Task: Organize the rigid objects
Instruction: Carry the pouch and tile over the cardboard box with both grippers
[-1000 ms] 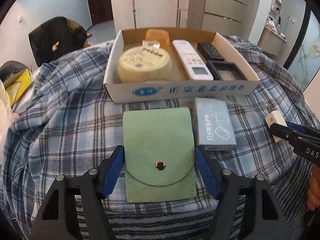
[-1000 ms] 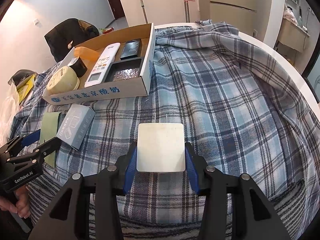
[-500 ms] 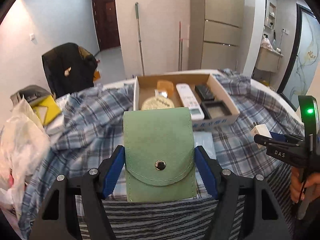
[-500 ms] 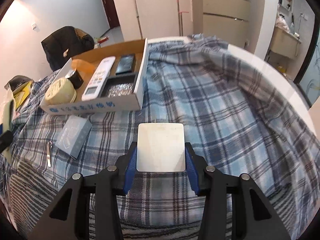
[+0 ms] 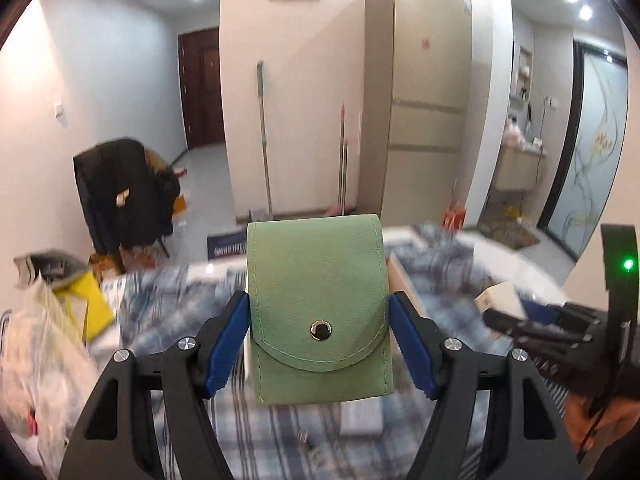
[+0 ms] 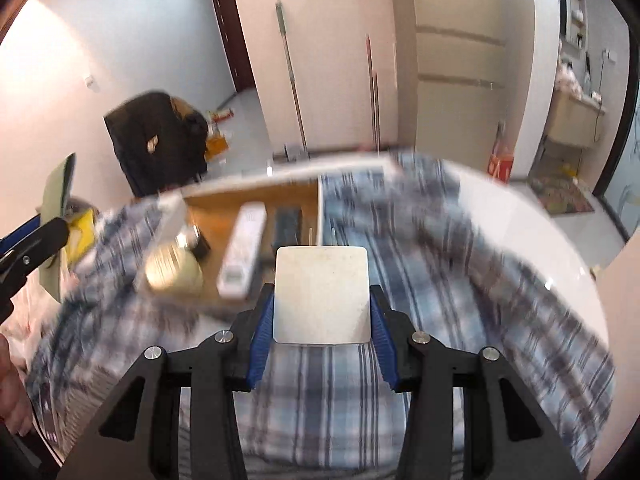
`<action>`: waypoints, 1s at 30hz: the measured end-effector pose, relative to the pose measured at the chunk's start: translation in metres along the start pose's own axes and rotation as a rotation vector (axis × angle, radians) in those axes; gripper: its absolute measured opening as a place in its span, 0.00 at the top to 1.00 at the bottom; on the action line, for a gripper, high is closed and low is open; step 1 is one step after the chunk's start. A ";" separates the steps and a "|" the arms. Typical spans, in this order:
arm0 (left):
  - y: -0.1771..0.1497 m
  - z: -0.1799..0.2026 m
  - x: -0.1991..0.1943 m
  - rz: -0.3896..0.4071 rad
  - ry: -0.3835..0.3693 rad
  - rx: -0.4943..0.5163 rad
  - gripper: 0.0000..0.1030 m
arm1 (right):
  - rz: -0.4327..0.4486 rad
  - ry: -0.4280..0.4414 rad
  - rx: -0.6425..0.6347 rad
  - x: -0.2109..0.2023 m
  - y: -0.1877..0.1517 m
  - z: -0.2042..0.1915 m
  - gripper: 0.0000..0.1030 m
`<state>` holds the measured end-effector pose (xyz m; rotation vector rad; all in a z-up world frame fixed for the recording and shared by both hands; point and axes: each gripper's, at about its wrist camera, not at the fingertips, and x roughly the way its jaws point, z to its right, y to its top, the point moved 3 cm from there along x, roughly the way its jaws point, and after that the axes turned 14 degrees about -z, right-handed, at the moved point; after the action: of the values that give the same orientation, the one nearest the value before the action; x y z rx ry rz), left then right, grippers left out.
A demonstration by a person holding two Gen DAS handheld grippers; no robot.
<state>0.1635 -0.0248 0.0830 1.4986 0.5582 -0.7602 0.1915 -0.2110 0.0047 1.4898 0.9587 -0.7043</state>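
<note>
Left tool pinching green pouch by its sides, right tool pinching white square block. Both held clear above plaid cloth on worktop. We reckon cardboard box is the target, w/ remote already inside.

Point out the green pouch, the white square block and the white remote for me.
green pouch (image 5: 316, 280): left wrist view, front face above the snap.
white square block (image 6: 321, 294): right wrist view, middle of its flat face.
white remote (image 6: 243, 254): right wrist view, mid-body, in the cardboard box.
</note>
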 end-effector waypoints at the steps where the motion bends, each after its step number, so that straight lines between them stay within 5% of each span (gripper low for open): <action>1: 0.009 0.001 -0.004 0.018 -0.002 -0.003 0.30 | 0.014 0.008 0.004 -0.003 0.009 -0.003 0.58; 7: 0.042 0.003 -0.011 0.068 -0.022 -0.006 0.30 | 0.040 0.037 0.004 -0.002 0.049 -0.013 0.58; 13: 0.048 -0.002 0.018 0.043 -0.054 -0.053 0.30 | -0.027 0.040 0.026 0.040 0.055 -0.007 0.58; 23: 0.021 -0.004 0.104 -0.138 -0.051 -0.035 0.30 | -0.220 0.069 -0.029 0.125 0.034 -0.018 0.58; 30: 0.009 -0.002 0.135 -0.192 -0.041 -0.042 0.30 | -0.143 0.057 -0.067 0.153 0.036 -0.020 0.58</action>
<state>0.2593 -0.0372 -0.0119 1.4013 0.6899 -0.9196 0.2947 -0.1649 -0.1057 1.3991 1.1302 -0.7279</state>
